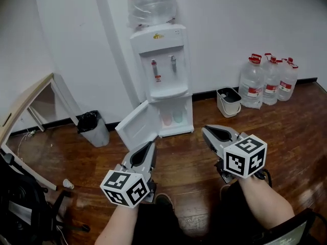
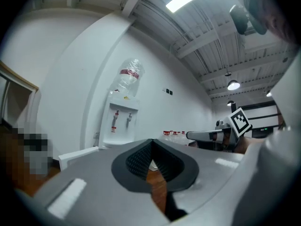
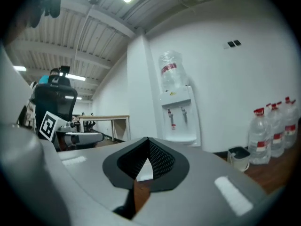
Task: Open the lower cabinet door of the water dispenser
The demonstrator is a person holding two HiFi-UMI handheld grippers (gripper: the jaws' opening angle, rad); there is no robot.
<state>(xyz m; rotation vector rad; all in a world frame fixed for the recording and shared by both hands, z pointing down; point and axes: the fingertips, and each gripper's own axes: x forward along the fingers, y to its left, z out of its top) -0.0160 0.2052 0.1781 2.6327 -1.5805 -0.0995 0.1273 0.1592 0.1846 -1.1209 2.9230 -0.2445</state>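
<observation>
The white water dispenser (image 1: 162, 75) stands against the far wall with a bottle on top. Its lower cabinet door (image 1: 137, 127) is swung open to the left, showing two pale cups (image 1: 172, 118) inside. My left gripper (image 1: 151, 145) hangs shut and empty just below the open door's edge. Shut and empty too, my right gripper (image 1: 206, 130) sits to the right, short of the cabinet. From the left gripper view the dispenser (image 2: 120, 125) shows beyond the closed jaws, with the door (image 2: 77, 153) low at the left. In the right gripper view the dispenser (image 3: 178, 114) stands ahead.
A black-lined bin (image 1: 93, 127) stands left of the dispenser, a white bucket (image 1: 228, 101) and several water bottles (image 1: 268, 80) to its right. A leaning table (image 1: 28, 103) and a black chair (image 1: 20, 203) fill the left side. The floor is dark wood.
</observation>
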